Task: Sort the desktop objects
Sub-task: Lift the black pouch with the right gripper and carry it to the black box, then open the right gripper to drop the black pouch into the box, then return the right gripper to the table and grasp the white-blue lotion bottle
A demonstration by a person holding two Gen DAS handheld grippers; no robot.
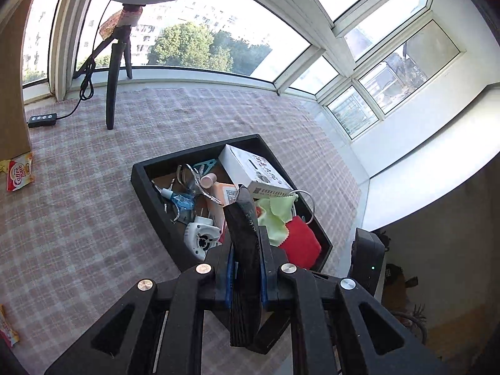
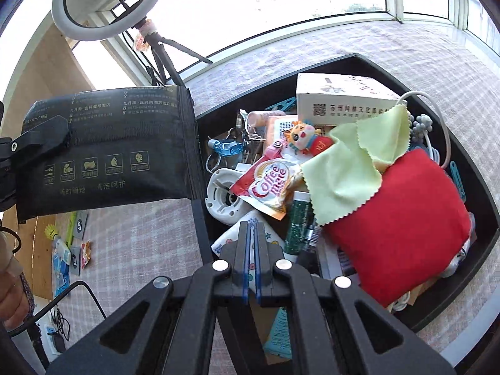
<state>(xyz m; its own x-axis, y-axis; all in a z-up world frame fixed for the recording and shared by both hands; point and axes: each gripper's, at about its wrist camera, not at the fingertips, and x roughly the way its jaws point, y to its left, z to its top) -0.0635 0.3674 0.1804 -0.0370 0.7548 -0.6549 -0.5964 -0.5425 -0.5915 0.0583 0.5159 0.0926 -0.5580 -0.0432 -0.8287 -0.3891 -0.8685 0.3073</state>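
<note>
While the left gripper (image 1: 247,250) pinches a flat black pouch (image 2: 106,150) edge-on between its pads, the pouch hangs above the checked tablecloth (image 1: 93,187), just left of the black tray (image 2: 468,162), likely lifted out for sorting; the right gripper (image 2: 250,243) hovers over the tray, fully closed and empty; inside lie a red cloth (image 2: 400,234), green cloth (image 2: 343,172) and white box (image 2: 340,100).

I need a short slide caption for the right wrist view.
Shut, empty right gripper above the cluttered black tray; left gripper holds a black pouch.
</note>
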